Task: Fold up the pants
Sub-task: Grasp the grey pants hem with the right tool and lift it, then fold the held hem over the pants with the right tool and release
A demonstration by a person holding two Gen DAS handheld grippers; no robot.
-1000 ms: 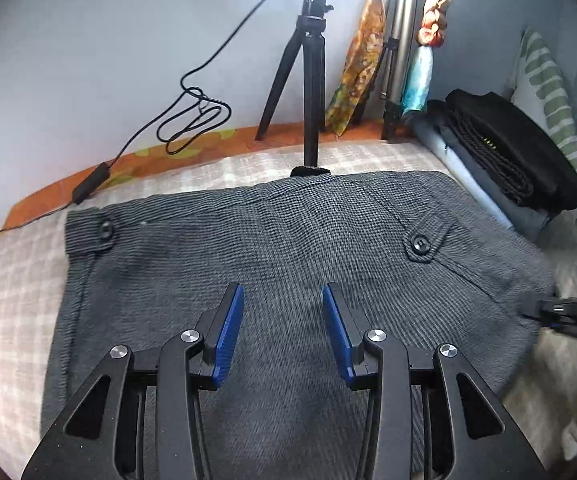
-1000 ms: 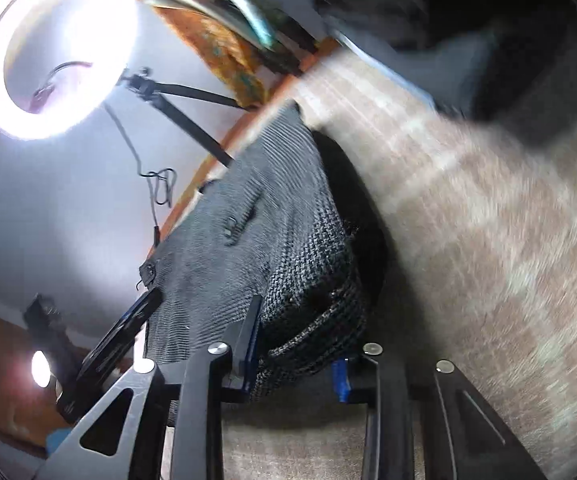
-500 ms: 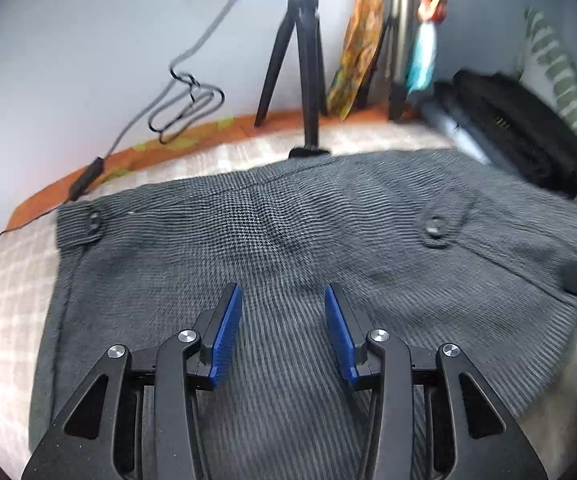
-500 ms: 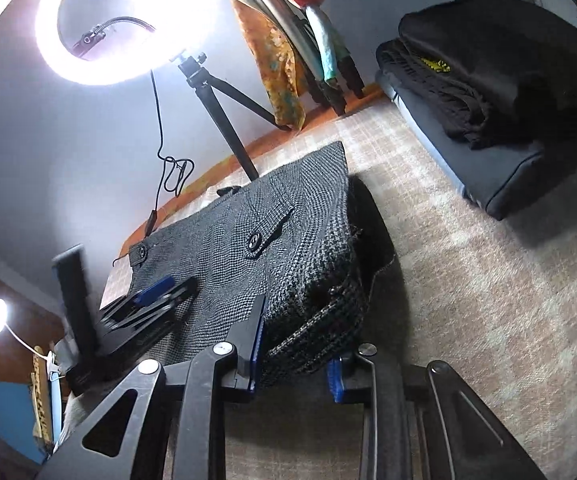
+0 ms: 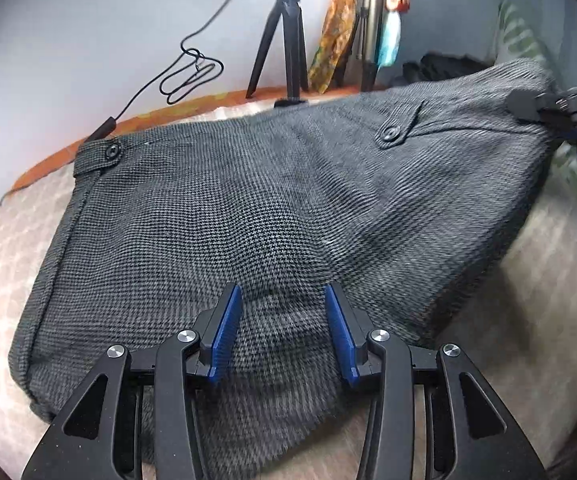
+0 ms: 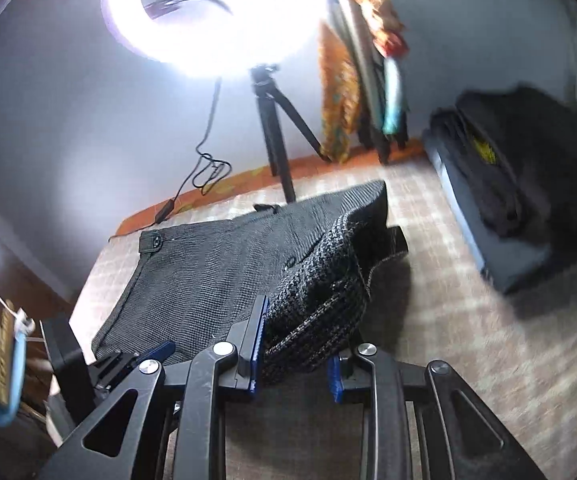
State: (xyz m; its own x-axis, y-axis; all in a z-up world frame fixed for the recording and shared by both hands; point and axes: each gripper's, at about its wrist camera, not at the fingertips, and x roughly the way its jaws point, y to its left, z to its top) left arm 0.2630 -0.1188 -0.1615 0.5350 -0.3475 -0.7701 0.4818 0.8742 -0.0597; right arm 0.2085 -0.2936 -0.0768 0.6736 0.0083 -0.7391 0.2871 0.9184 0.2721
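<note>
The right claw (image 6: 294, 350) pinches the raised right end of the grey houndstooth pants (image 5: 272, 216); the left claw (image 5: 284, 330), wide apart, hovers over their near edge on the bed (image 5: 536, 288).

Home bedroom: checked bedsheet (image 6: 448, 280), folded clothes stack (image 6: 500, 184), ring light (image 6: 216, 12) on tripod (image 6: 276, 140).

A lit ring light (image 6: 208, 12) stands on a black tripod (image 6: 276, 136) at the far edge of a checked bedspread (image 6: 448, 320), its cable (image 5: 192, 72) looping down the pale wall. Beside it hang patterned cloths (image 6: 340, 92) (orange and teal). To the right lies a stack of dark folded clothes (image 6: 500, 168).
</note>
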